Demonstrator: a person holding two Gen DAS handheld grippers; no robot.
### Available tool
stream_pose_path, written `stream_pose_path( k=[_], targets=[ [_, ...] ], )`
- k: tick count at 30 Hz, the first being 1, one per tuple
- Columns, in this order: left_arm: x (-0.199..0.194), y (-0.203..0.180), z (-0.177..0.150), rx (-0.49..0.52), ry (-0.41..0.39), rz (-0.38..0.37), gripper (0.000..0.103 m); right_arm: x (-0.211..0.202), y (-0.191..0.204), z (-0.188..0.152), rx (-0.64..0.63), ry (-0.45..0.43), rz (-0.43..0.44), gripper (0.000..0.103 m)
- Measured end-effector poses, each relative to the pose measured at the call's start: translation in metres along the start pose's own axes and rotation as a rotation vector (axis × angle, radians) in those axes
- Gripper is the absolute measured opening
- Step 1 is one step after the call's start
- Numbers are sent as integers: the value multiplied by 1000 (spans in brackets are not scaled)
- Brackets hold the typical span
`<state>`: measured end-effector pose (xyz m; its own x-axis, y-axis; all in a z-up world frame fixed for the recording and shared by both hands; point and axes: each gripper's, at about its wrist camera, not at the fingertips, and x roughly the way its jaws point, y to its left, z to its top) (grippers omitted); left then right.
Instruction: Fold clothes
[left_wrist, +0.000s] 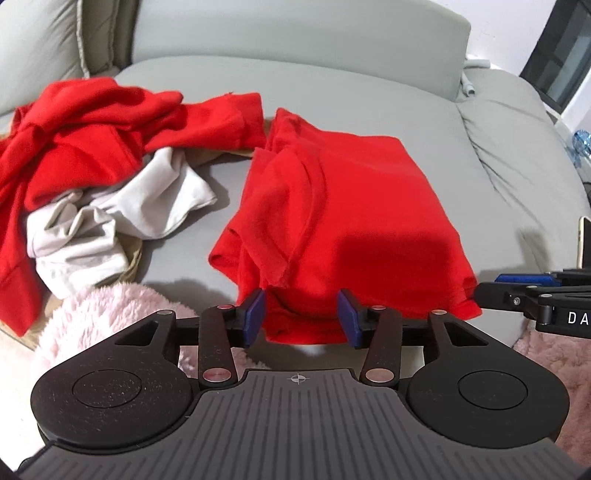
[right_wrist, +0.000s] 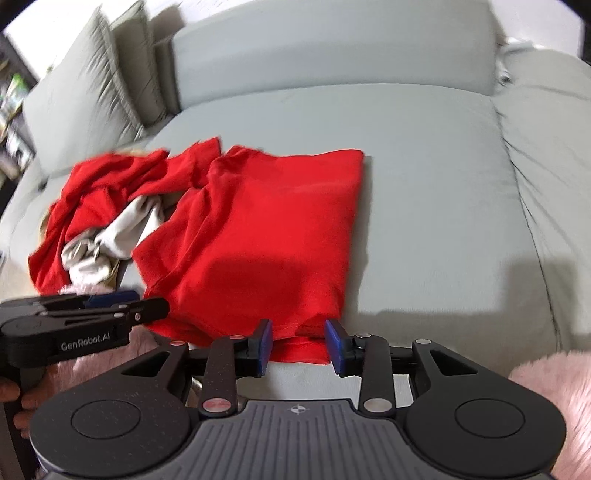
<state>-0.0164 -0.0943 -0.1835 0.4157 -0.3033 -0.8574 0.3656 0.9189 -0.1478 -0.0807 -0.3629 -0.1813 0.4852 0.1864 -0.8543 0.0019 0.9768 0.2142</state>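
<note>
Now both grippers, left gripper (left_wrist: 301, 319) and right gripper (right_wrist: 298, 345), hover with fingers spread over the near hem of the folded red shirt (left_wrist: 347, 206) on the sofa (left_wrist: 369, 88); next likely comes the unfolded pile (left_wrist: 85, 147) at left.

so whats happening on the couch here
A person with a gripper in each hand is folding laundry on a grey sofa cushion. The left gripper and right gripper both stand open at the near edge of a folded red cotton shirt. A crumpled red and white clothes pile waits beside it.
</note>
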Motion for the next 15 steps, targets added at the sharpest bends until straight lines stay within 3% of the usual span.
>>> stream_pose_path(
  k=[4, 7, 10, 12, 13, 15],
  targets=[
    [0, -3, -1, 11, 29, -10, 51, -4, 15, 18, -162, 31, -25, 38],
    [0, -3, -1, 9, 38, -7, 52, -11, 19, 33, -193, -46, -53, 38],
    [-2, 3, 0, -34, 25, 8, 53, -13, 3, 42, -45, -138, -29, 31],
    [-4, 10, 2, -74, 15, 10, 53, -4, -12, 38, 82, -128, 30, 16],
    [-6, 14, 3, -98, 8, 5, 53, 5, -20, 31, 143, -90, 72, 12],
    [-10, 19, 6, -116, -17, -13, 50, 15, -21, 20, 126, -45, 71, 11]
  ],
)
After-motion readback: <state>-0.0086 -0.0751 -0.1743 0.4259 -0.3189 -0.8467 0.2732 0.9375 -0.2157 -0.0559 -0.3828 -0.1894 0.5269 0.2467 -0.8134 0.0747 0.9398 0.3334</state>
